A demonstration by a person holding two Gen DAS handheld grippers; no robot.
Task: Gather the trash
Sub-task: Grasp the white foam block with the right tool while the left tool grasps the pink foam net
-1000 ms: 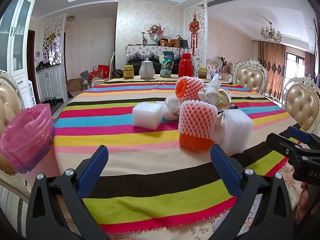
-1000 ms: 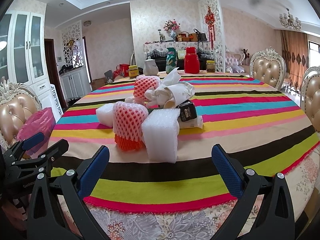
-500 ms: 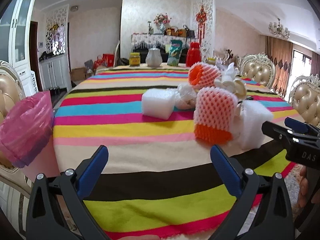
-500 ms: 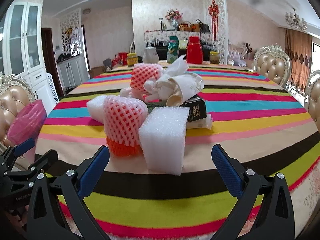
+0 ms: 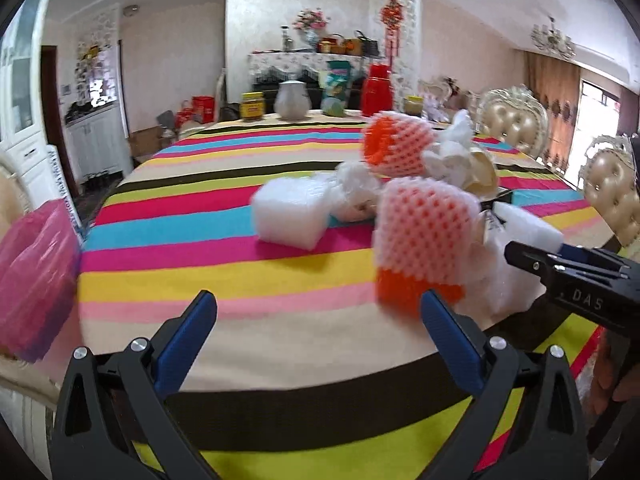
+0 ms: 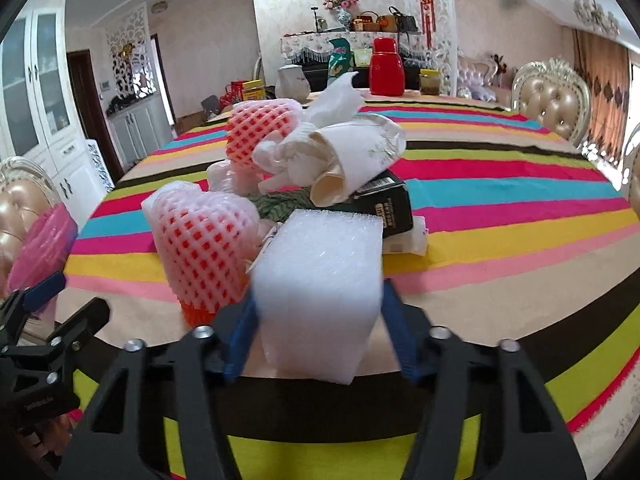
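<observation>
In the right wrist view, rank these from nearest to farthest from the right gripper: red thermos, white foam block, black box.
1. white foam block, between the jaws of the right gripper, which have just been closing.
2. black box, behind the block, slightly right.
3. red thermos, on the table's far edge.

Two fisheye views, each looking forward and somewhat downward along its own jaws across the striped bench (image 5: 224, 248). Left view set back near the bench edge, facing the trash pile (image 5: 420, 216) from the left. Right view very close, foam block (image 6: 320, 292) filling the foreground. Shared: pile, red flask (image 6: 386, 66), pink bag (image 5: 36, 276), far sideboard (image 6: 320, 46). Each view catching the other gripper at its edge.
</observation>
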